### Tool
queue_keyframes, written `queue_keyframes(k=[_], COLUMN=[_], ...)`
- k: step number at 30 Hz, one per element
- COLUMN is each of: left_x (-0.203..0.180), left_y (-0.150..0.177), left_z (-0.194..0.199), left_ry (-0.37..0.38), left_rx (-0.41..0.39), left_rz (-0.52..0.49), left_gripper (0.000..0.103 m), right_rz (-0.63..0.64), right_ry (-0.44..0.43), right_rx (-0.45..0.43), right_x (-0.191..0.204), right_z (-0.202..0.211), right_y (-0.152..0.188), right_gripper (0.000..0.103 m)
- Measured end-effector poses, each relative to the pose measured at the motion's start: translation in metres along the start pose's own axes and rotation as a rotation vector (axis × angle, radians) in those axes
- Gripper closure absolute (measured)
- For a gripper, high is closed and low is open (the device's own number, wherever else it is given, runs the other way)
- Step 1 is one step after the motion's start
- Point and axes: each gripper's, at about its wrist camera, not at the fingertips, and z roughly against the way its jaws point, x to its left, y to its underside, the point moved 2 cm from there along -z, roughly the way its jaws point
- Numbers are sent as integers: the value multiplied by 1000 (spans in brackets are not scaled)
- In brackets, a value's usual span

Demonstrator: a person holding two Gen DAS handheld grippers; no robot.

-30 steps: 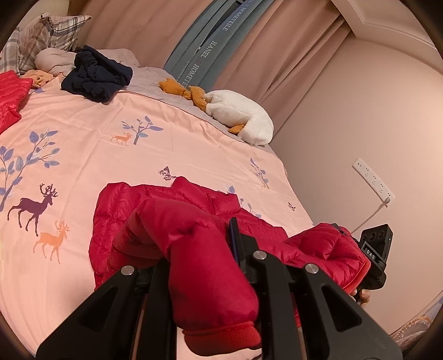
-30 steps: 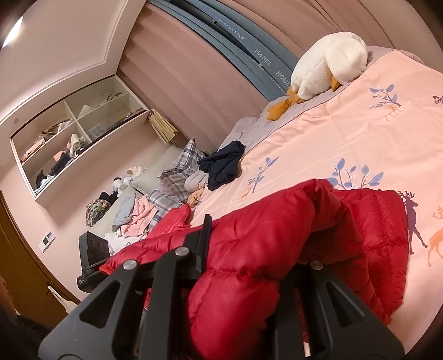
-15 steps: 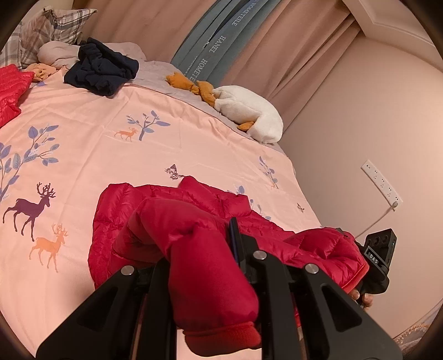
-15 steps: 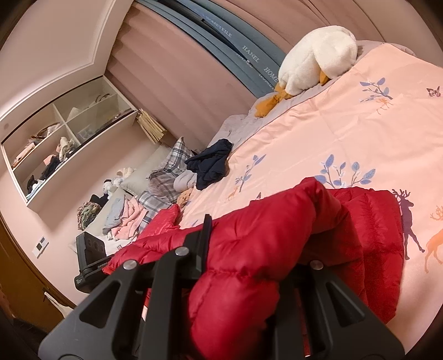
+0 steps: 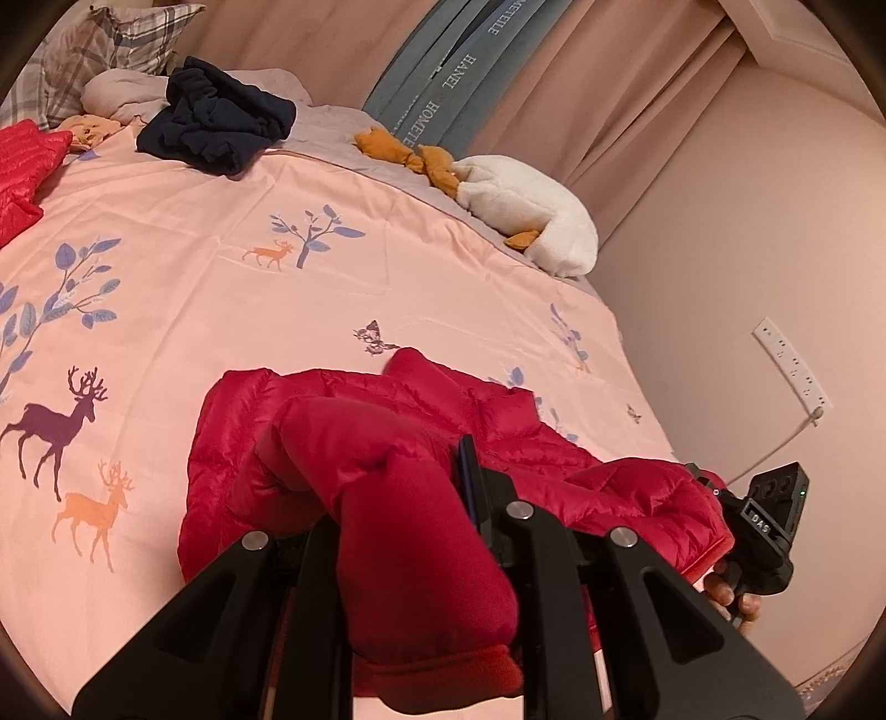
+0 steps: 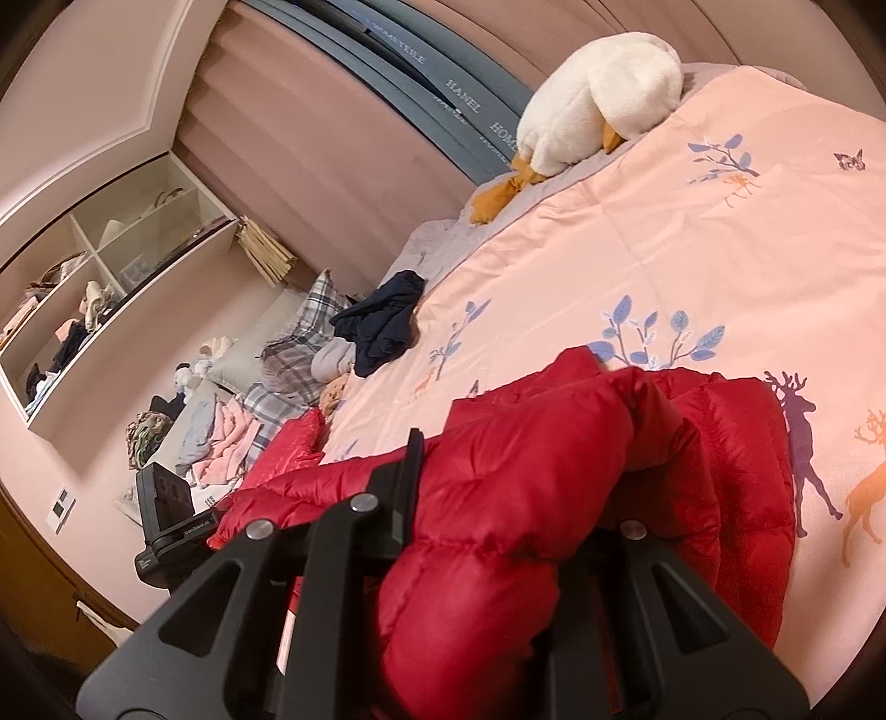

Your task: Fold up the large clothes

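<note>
We hold a red puffer jacket over the near part of the bed, its far part lying on the pink deer-print cover. Our left tongs are pinching a padded fold of the jacket near its ribbed hem, the cloth bulging between the black fingers. Our right tongs are likewise clamped on another thick fold of the same jacket, which drapes over them. In the left view the right tongs' camera body shows at the jacket's far edge, a hand beneath it. A navy garment lies crumpled near the plaid pillows, well apart from the jacket, and a white plush goose rests at the bed's far edge by the curtains.
</note>
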Motion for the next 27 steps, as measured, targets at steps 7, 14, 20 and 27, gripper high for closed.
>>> queue_keyframes(k=[7,14,20,27], left_x=[7,8,14,21], left_y=[-5,-12,-22,-33], left_z=[-18,-39,-66,-100], left_ry=[-25,-50,-79,-122], left_rx=[18,35,56,85], left_rz=[5,-6,-8,-4], left_gripper=[88,88,88,86], right_rz=[-27,-67,-125,-239], right_ry=[21,72,100,59], right_rx=[9,31,60,66], right_x=[-13,-30,-51,-76], right_z=[-10,-29,-52,-68], right_y=[-3,-13,-26,-36], right_gripper=[86,85,84,66])
